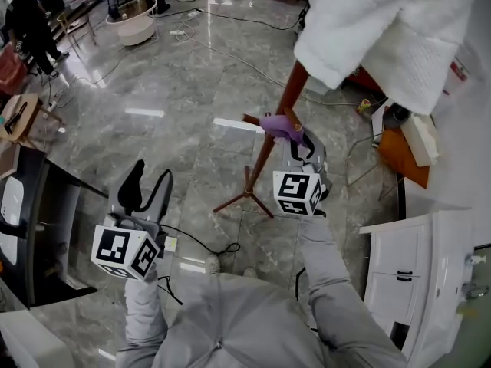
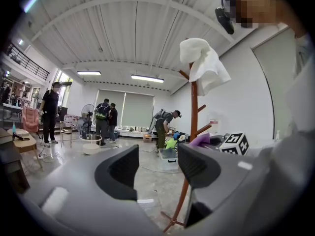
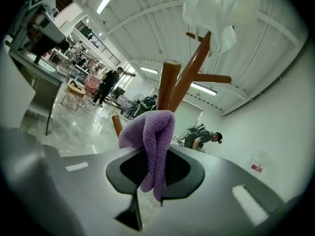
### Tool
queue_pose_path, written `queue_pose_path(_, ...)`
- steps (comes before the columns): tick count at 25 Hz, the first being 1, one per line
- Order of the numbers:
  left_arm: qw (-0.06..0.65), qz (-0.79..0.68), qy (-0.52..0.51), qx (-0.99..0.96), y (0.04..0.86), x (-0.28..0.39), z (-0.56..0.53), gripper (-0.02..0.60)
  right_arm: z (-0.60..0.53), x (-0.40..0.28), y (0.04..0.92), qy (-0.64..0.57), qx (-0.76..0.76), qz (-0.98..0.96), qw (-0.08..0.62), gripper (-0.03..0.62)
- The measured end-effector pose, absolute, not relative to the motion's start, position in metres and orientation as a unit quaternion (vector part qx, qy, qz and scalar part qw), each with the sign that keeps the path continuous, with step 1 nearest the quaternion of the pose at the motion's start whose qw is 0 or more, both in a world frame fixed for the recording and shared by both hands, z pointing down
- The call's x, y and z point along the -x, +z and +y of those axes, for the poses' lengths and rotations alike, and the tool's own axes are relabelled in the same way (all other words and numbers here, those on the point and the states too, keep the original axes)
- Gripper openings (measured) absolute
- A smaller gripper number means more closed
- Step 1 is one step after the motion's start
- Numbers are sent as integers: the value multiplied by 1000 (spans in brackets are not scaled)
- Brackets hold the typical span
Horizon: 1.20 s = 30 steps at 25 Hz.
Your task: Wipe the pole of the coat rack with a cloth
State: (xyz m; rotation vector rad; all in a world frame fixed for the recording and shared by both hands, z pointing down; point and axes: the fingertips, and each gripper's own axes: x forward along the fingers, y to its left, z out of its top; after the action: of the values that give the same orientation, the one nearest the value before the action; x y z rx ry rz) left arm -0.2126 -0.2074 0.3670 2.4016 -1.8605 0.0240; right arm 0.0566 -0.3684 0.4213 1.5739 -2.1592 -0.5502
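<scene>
One purple cloth (image 3: 152, 141) is folded and pinched between the two fingers (image 3: 132, 170) of the right gripper (image 3: 156, 167), its fold sticking out past the fingertips. In the head view the cloth (image 1: 280, 127) sits against the one reddish-brown pole (image 1: 263, 157) of the coat rack, partway down it and just beside a short side peg. Whether it truly presses on the wood cannot be told. The pole leans in that view and ends in three splayed legs on the grey marble floor (image 1: 169, 90).

One white towel (image 1: 383, 29) hangs over the top of the rack, well above the cloth.

The right gripper (image 1: 295, 140) is held out in front of the person, its marker cube facing the camera. The left gripper (image 1: 146, 190) is held lower on the person's left, well apart from the rack. Its two fingers (image 2: 120, 171) are spread, with only open air between them. From the left gripper (image 2: 157, 168) the pole (image 2: 194, 107), the towel (image 2: 202, 63) and the cloth (image 2: 201, 140) show off to the right.

One white cabinet (image 1: 414, 267) stands at the person's right. Four people stand far across the room.
</scene>
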Motion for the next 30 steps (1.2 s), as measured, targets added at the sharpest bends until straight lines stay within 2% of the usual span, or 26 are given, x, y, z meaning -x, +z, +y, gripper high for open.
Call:
queue_pose_path(14,75,-614,21,-786,380,206,-211,267,-371,-58,481,-162,-551,-777,257,54)
queue_pose_path(30,82,-645,40,-758,388,224,-198,267,-375,-45,585,-119,-500,-782,351,54)
